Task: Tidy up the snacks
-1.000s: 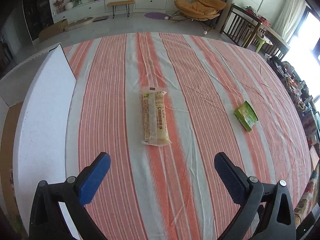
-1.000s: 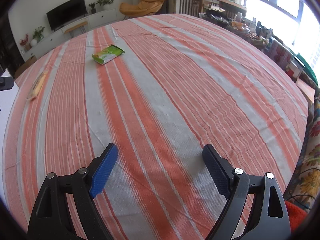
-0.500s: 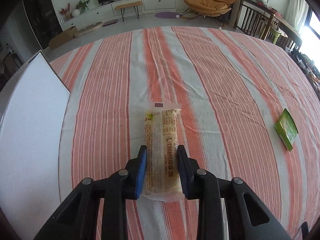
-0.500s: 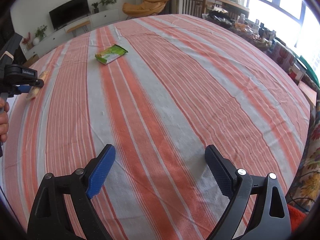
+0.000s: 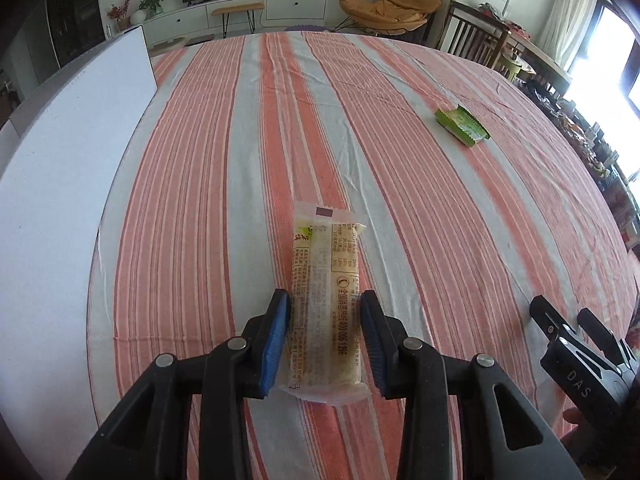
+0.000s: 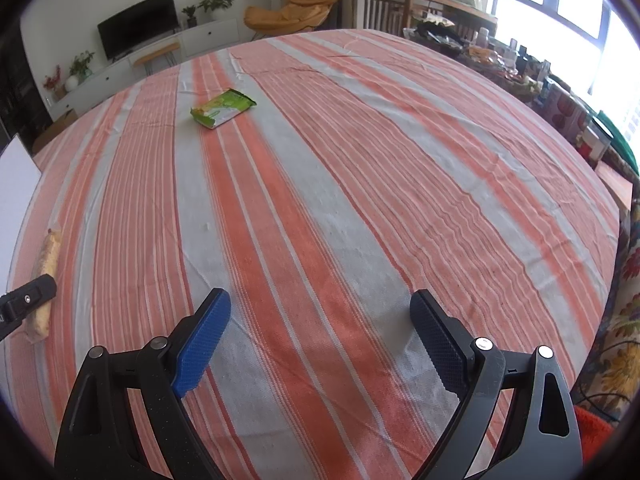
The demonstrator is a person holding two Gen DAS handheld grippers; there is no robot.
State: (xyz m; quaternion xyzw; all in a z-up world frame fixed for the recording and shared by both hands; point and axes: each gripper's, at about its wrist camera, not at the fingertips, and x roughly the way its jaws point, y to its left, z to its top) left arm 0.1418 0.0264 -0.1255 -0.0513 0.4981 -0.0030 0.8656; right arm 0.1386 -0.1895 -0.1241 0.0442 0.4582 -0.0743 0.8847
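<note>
Two snacks lie on the striped cloth [image 5: 440, 240]: your left gripper [image 5: 325, 334] pinches the soft, light yellow bar [image 5: 326, 300] near you, right gripper [image 6: 320, 340] gapes empty, green packet [image 6: 222, 108] far off.

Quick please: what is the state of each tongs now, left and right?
Left tongs: closed on the yellow snack bar.
Right tongs: open, holding nothing, above the striped tablecloth.

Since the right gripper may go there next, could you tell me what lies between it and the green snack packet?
Only bare striped tablecloth lies between the open right gripper and the green snack packet, as the right wrist view shows.
</note>
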